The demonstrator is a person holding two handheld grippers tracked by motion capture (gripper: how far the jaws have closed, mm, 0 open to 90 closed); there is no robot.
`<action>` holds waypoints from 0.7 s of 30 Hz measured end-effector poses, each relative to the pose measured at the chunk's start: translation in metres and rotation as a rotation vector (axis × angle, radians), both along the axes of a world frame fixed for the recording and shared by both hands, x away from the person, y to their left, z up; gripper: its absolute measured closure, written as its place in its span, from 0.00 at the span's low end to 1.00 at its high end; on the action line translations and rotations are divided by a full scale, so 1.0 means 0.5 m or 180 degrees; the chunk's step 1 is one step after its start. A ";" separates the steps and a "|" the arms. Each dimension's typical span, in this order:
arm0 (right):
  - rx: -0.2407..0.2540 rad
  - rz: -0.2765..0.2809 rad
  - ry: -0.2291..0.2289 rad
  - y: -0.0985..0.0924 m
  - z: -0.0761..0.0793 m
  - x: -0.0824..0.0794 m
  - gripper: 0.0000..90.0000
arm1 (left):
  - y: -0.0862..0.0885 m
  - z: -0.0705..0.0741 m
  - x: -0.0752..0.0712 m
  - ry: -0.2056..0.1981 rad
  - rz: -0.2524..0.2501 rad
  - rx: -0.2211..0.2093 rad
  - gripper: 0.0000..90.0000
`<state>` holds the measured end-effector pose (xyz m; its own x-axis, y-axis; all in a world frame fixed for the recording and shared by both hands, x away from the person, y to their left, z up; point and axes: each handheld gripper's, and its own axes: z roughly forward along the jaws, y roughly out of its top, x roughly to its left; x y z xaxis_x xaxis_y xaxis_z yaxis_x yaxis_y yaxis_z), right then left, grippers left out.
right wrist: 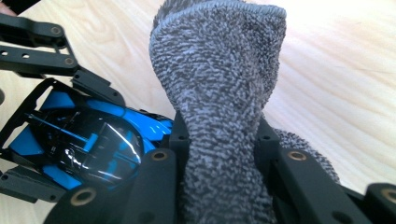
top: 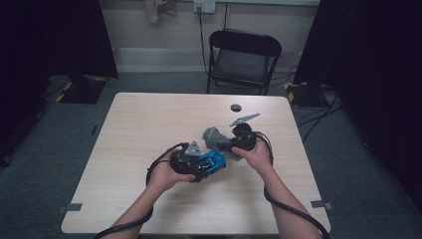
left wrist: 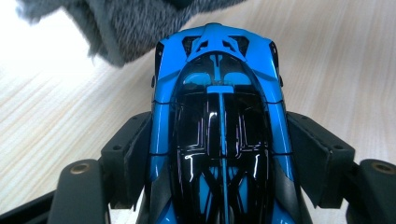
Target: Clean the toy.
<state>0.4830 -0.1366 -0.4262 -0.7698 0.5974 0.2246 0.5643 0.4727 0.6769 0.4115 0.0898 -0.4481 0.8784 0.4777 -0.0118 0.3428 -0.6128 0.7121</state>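
Blue toy car [left wrist: 219,126] sits clamped in our left tool [top: 203,167], held over the middle of the worktop [top: 139,129]; our right tool [top: 224,147] grips a grey cloth [right wrist: 219,107] just beside its end. We judge wiping is in hand; next, press cloth onto bodywork. Bare worktop surrounds both hands, edges well apart.

Pale wood tabletop [top: 149,124] before me, a small dark disc [top: 236,107] near its far edge, black folding chair [top: 242,59] beyond it, grey carpet floor [top: 40,164], cream wall [top: 259,22] with a socket [top: 204,6], black curtains [top: 54,35] either side.
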 end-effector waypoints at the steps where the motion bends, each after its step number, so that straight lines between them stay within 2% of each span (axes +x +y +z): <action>1: 0.0004 0.0029 0.0021 0.004 -0.003 0.000 0.77 | 0.002 0.001 0.002 -0.0014 0.0012 0.0002 0.31; 7: 0.0002 0.0073 0.0063 0.001 -0.008 -0.001 0.77 | 0.013 0.002 0.007 -0.0012 0.0063 0.0023 0.31; 21: 0.0027 0.0012 0.0094 -0.019 -0.019 -0.007 0.77 | 0.023 0.006 0.012 -0.0007 0.0130 0.0014 0.31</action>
<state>0.4796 -0.1460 -0.4356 -0.7651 0.5924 0.2524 0.5823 0.4692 0.6639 0.4174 0.1012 -0.4452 0.8582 0.5133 -0.0078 0.3660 -0.6013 0.7103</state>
